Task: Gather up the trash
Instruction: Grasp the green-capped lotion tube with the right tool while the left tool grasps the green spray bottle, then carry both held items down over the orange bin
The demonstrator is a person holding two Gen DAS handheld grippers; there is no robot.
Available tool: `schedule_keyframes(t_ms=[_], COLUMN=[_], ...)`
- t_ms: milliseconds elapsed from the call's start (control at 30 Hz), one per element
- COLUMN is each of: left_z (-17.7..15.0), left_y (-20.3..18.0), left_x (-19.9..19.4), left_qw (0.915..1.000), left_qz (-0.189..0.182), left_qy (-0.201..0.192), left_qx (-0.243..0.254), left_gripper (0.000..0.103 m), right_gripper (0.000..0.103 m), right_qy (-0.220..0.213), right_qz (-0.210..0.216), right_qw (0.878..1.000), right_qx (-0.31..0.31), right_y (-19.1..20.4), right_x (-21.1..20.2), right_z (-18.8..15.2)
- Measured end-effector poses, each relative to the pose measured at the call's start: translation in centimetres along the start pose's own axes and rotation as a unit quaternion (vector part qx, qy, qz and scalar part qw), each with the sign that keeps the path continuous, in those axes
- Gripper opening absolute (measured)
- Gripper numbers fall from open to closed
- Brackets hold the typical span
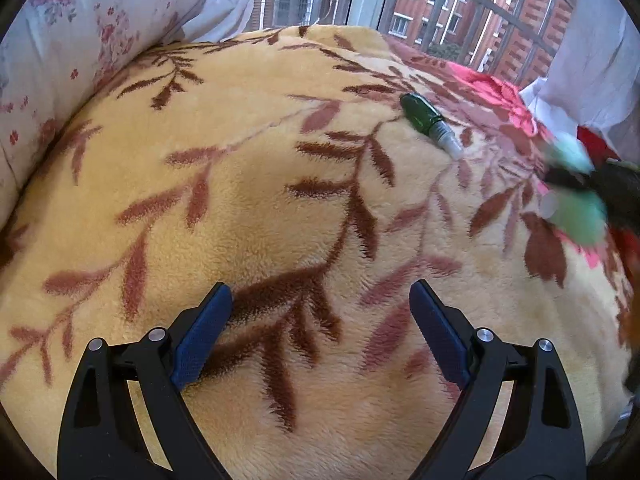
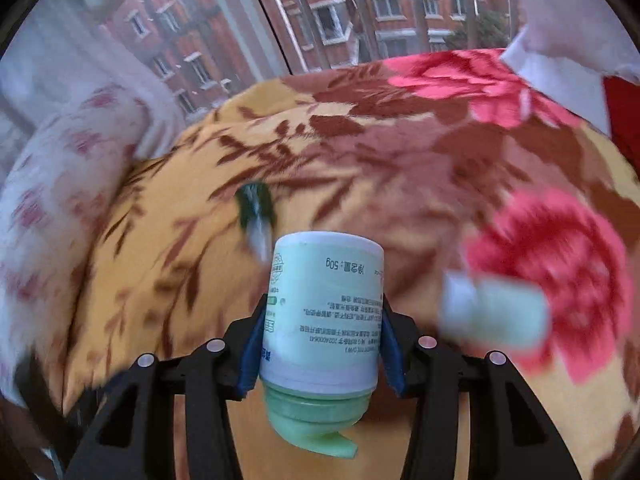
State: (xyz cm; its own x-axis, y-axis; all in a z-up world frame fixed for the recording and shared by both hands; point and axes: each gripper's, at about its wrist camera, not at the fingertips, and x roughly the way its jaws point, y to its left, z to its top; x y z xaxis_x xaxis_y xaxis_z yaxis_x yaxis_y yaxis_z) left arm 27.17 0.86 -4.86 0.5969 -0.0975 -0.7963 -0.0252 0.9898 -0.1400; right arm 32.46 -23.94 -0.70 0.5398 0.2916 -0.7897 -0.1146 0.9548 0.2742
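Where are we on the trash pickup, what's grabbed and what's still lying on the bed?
No bin is in view, so nothing shows as done. In hand: the right gripper is shut on the mint-green bottle. The left gripper is open and empty. Left on the blanket: the dark green vial and a blurred pale green tube.

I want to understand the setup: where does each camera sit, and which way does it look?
Left wrist: sits on the left claw, open, looking along its fingers across the blanket to the window.
Right wrist: sits on the right claw, shut on a pale green jar, facing the same window.
Shared: blanket, dark green bottle, floral pillow.
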Motion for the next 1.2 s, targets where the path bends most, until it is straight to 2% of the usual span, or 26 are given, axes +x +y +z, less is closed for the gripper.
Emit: schedule_keyframes(t_ms=[133, 200, 333, 467, 567, 633, 733, 767, 800, 867, 900, 933, 967, 1033, 1133, 1200], left_z=[1.5, 2.9, 6.2, 9.7, 12.3, 13.8, 15.1, 15.1, 14.9, 14.6, 14.4, 14.4, 14.3, 14.0, 12.9, 12.1], left_y=[-1.3, -2.6, -6.3, -9.0, -10.3, -10.5, -10.3, -10.3, -10.8, -12.1, -12.4, -12.6, -12.7, -13.0, -12.8, -11.8], left_x=[-0.3, 0.0, 2.1, 5.1, 7.7, 9.9, 13.0, 14.3, 14.7, 14.7, 14.5, 14.2, 13.9, 13.0, 11.5, 9.6], left_qw=[1.0, 1.0, 0.9997, 0.9995, 0.9987, 0.9976, 0.9952, 0.9935, 0.9933, 0.9925, 0.9927, 0.9934, 0.9942, 0.9938, 0.9909, 0.991], left_qz=[-0.002, 0.004, 0.023, 0.03, 0.05, 0.062, 0.058, 0.071, 0.093, 0.119, 0.119, 0.114, 0.106, 0.097, 0.1, 0.089], left_qy=[0.006, 0.003, -0.001, -0.005, -0.001, 0.014, 0.048, 0.059, 0.046, 0.024, 0.016, 0.007, 0.002, -0.013, -0.026, -0.034], left_qx=[0.001, -0.001, 0.005, -0.001, -0.01, -0.029, -0.062, -0.066, -0.051, -0.015, -0.004, 0.009, 0.02, 0.051, 0.085, 0.094], left_gripper=[0.088, 0.088, 0.088, 0.088, 0.088, 0.088, 0.088, 0.089, 0.09, 0.082, 0.071, 0.056, 0.046, 0.04, 0.039, 0.039], right_gripper=[0.049, 0.049, 0.049, 0.049, 0.049, 0.048, 0.048, 0.048, 0.048, 0.048, 0.048, 0.048, 0.048, 0.048, 0.048, 0.048], right_qy=[-0.024, -0.026, -0.018, -0.003, 0.007, 0.013, 0.014, 0.015, 0.015, 0.014, 0.013, 0.012, 0.011, 0.012, 0.018, 0.02], right_qz=[0.014, 0.009, -0.024, -0.001, 0.008, 0.018, 0.026, 0.027, 0.029, 0.032, 0.032, 0.032, 0.031, 0.031, 0.031, 0.028], right_qw=[1.0, 1.0, 1.0, 1.0, 1.0, 1.0, 0.999, 0.999, 0.999, 0.999, 0.999, 0.999, 0.999, 0.999, 0.999, 0.999], right_qx=[0.011, 0.016, 0.004, 0.019, 0.017, 0.018, 0.022, 0.023, 0.024, 0.025, 0.024, 0.023, 0.023, 0.023, 0.024, 0.022], right_y=[-2.9, -4.1, -5.8, -7.0, -7.1, -7.2, -7.3, -7.2, -7.3, -7.3, -7.3, -7.3, -7.2, -7.2, -7.3, -7.2], right_x=[-4.3, -5.3, -4.5, -3.5, -2.7, -2.3, -2.1, -1.9, -1.9, -1.7, -1.7, -1.7, -1.8, -1.7, -1.4, -1.4], right_z=[-4.7, -5.9, -7.3, -7.9, -8.5, -8.8, -8.9, -8.9, -9.0, -9.0, -9.0, -9.0, -9.0, -9.0, -8.9, -8.9])
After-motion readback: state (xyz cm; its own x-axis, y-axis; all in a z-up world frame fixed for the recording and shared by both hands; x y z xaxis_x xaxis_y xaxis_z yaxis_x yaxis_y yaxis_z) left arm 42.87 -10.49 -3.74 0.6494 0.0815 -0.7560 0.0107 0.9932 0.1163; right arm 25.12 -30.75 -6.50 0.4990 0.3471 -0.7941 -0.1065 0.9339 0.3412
